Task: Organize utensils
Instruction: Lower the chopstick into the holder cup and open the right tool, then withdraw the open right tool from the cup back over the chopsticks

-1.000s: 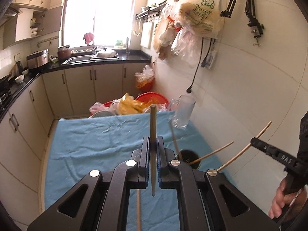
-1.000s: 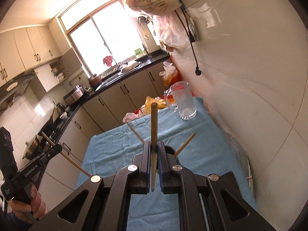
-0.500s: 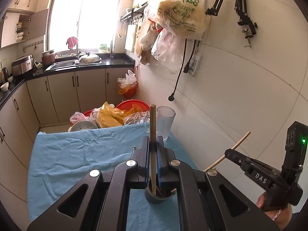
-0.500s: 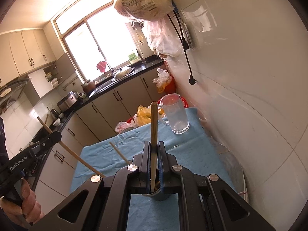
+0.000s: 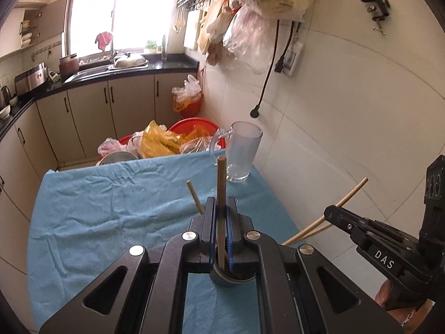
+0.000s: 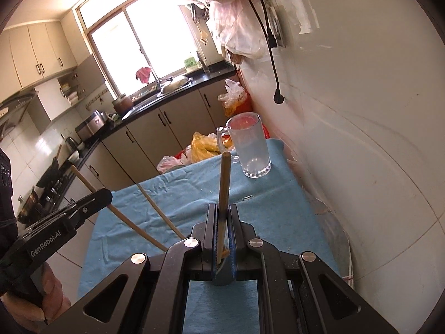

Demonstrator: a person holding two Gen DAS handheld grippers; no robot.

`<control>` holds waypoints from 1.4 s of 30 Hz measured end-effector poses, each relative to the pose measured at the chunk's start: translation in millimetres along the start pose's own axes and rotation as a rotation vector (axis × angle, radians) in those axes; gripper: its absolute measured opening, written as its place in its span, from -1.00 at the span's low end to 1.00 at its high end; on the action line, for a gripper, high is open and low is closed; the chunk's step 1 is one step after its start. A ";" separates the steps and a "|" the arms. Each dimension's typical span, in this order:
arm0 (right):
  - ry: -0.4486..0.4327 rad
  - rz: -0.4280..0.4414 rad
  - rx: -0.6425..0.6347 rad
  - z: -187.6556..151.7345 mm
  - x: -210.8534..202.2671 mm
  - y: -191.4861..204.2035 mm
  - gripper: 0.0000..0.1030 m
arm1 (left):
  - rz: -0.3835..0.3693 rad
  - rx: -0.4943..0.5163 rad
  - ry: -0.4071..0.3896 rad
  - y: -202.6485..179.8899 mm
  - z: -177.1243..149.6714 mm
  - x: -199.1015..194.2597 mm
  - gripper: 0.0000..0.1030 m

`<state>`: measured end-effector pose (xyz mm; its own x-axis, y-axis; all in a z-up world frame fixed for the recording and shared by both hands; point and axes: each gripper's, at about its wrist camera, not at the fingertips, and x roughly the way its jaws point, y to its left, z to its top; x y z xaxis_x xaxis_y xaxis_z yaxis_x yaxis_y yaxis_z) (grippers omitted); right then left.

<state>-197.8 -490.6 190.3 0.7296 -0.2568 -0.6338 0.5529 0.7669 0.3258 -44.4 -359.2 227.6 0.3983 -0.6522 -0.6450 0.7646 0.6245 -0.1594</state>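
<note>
My left gripper (image 5: 221,211) is shut on a wooden chopstick (image 5: 221,192) that stands upright, its lower end in the dark round holder (image 5: 232,277) just below the jaws. My right gripper (image 6: 222,214) is shut on another wooden chopstick (image 6: 224,183), its lower end in the same holder (image 6: 222,275). Another chopstick (image 5: 194,197) leans out of the holder. In the left wrist view the right gripper (image 5: 331,214) shows at the right with its chopstick (image 5: 347,197). In the right wrist view the left gripper (image 6: 107,194) shows at the left with its chopstick (image 6: 83,179).
A blue cloth (image 5: 111,208) covers the table. A clear glass mug (image 5: 243,153) stands at its far right corner by the white tiled wall (image 5: 347,111). Red basins and plastic bags (image 5: 167,142) lie beyond the far edge. Cabinets and a sink counter line the back.
Both grippers have come lower over the holder with their chopsticks, and the two chopstick ends now sit in it. Both grippers stay shut.
</note>
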 end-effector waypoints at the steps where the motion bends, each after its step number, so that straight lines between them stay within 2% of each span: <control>1: 0.005 -0.004 -0.001 -0.7 3.6 -1.2 -0.86 | 0.002 -0.004 0.007 1.2 -1.2 2.6 -0.88; 10: 0.012 -0.029 -0.046 6.0 22.7 6.0 -0.83 | 0.022 -0.014 0.019 7.2 -5.0 13.1 -0.88; 12: 0.008 -0.032 -0.050 6.7 23.5 8.1 -0.83 | 0.025 -0.022 0.015 8.8 -4.2 13.4 -0.79; 14: 0.004 -0.035 -0.055 9.9 24.5 9.8 -0.83 | 0.034 -0.031 0.001 10.9 -3.0 12.6 -0.43; 15: 0.002 -0.035 -0.060 11.8 24.0 11.0 -0.82 | 0.038 -0.034 -0.006 11.7 -2.7 11.4 -0.38; 21: -0.038 -0.039 -0.069 20.8 9.1 15.0 -0.56 | 0.039 -0.060 -0.031 21.0 1.6 -2.2 -0.34; 24: -0.057 -0.039 -0.066 23.3 -3.2 14.5 -0.48 | 0.049 -0.073 -0.053 27.2 2.3 -14.2 -0.21; 26: -0.069 -0.041 -0.066 23.7 -11.7 16.5 -0.33 | 0.060 -0.080 -0.065 31.7 1.4 -22.1 -0.16; 30: -0.087 -0.043 -0.068 16.7 -27.6 22.4 -0.15 | 0.086 -0.090 -0.086 40.7 -5.1 -38.7 -0.05; 35: -0.095 -0.099 -0.093 0.6 -37.5 35.4 0.50 | 0.140 -0.094 -0.110 52.9 -23.3 -58.6 0.33; 37: -0.099 -0.130 -0.117 -9.5 -40.1 44.8 0.64 | 0.166 -0.097 -0.115 58.5 -35.0 -66.4 0.43; 42: -0.086 -0.179 -0.162 -34.1 -41.8 60.7 0.76 | 0.214 -0.123 -0.109 74.6 -65.2 -80.2 0.64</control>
<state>-208.5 -413.3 212.7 0.6615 -0.4410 -0.6066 0.6096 0.7873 0.0923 -52.4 -232.3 218.7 0.6010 -0.5381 -0.5910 0.5924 0.7963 -0.1224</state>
